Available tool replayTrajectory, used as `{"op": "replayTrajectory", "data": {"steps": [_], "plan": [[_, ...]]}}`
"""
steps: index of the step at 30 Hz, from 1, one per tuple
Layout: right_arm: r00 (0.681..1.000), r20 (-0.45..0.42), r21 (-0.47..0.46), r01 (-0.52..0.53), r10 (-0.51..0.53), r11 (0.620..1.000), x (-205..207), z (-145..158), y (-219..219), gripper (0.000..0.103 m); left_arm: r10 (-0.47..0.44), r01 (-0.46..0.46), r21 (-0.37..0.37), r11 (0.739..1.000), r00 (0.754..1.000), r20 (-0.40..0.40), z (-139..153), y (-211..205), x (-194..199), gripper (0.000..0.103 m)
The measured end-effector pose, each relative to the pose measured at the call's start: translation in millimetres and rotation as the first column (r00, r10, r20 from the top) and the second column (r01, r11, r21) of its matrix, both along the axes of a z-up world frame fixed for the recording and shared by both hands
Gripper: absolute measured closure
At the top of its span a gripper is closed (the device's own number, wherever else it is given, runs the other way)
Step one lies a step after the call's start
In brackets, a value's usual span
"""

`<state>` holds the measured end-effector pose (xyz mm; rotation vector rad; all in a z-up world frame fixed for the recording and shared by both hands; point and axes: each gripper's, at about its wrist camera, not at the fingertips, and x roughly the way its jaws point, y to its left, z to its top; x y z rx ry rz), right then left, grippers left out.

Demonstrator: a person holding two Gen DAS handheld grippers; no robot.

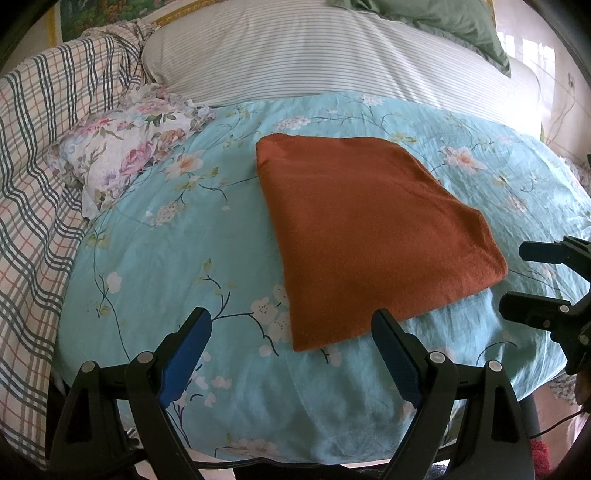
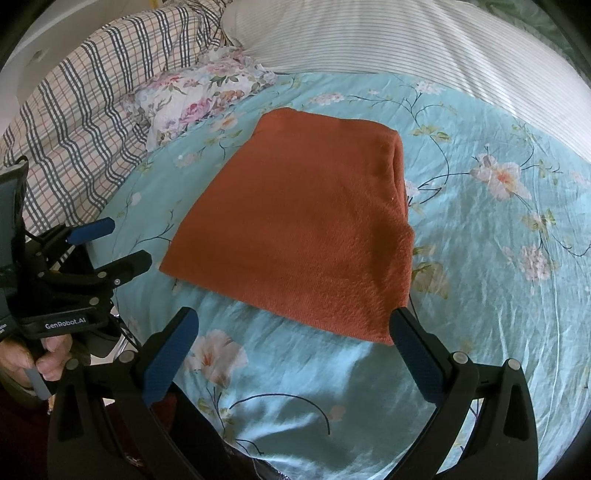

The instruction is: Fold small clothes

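Note:
A rust-orange garment [image 1: 369, 236] [image 2: 306, 236] lies folded into a flat rectangle on the turquoise floral bedspread [image 1: 184, 280] [image 2: 498, 258]. My left gripper [image 1: 291, 319] hovers open just short of the garment's near edge, nothing between its blue pads. In the right wrist view my right gripper [image 2: 293, 317] is also open and empty, its right finger close to the garment's near right corner. The right gripper [image 1: 521, 277] shows at the right edge of the left wrist view; the left gripper [image 2: 125, 243] shows at the left of the right wrist view, held by a hand [image 2: 40, 360].
A small floral pillow [image 1: 125, 151] [image 2: 199, 96] lies at the garment's far left. A plaid blanket [image 1: 40, 177] [image 2: 85, 110] is bunched along the left. A striped white pillow [image 1: 314, 55] [image 2: 406, 40] and a green pillow [image 1: 443, 26] lie at the back.

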<state>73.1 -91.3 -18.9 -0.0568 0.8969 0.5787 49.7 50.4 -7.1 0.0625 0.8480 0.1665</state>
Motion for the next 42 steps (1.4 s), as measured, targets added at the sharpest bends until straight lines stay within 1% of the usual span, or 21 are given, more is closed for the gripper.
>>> {"op": "replayTrajectory", "data": {"steps": [11, 42], "plan": [[1.000, -0.001, 0.002, 0.001, -0.001, 1.000, -4.3, 0.2, 6.9, 0.000, 0.002, -0.002, -0.002, 1.000, 1.000, 0.001, 0.4, -1.4, -0.8, 0.014], [1.000, -0.001, 0.004, 0.005, -0.005, 1.000, -4.8, 0.8, 7.7, 0.000, -0.003, 0.003, -0.006, 1.000, 1.000, 0.003, 1.4, -2.9, -1.9, 0.014]]}}
